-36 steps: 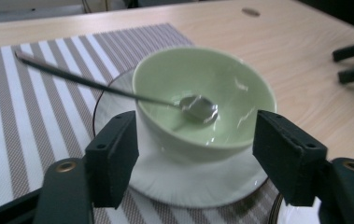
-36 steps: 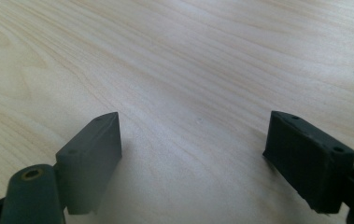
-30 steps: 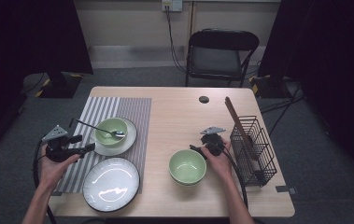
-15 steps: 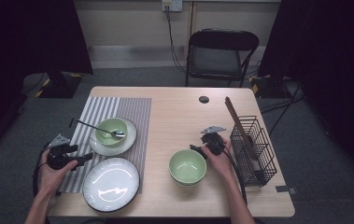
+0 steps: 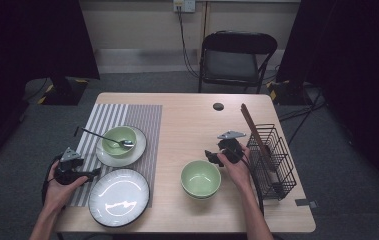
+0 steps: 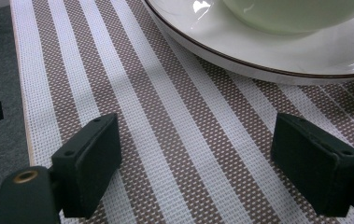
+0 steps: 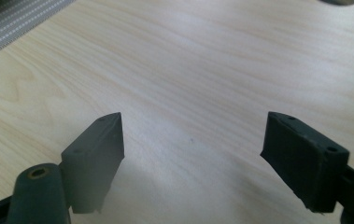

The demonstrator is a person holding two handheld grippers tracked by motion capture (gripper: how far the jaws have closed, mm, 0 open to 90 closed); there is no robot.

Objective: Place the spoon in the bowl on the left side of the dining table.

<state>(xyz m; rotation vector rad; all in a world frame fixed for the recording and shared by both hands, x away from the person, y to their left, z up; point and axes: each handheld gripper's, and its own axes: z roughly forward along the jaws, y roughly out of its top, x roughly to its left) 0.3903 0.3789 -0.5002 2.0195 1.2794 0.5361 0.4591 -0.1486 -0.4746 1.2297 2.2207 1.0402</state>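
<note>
Left gripper (image 5: 93,173) lower, beside the plate (image 5: 119,196), jaws just widened, empty; right gripper (image 5: 211,156) unmoved, jaws wide, empty.

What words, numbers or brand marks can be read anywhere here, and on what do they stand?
None can be read: the large plate, the green bowl, the striped placemat, the wire rack and both grippers' black pads bear no legible writing.

Left claw (image 6: 195,158) wide open over striped mat (image 6: 165,121), nr plate (image 6: 258,56).
</note>
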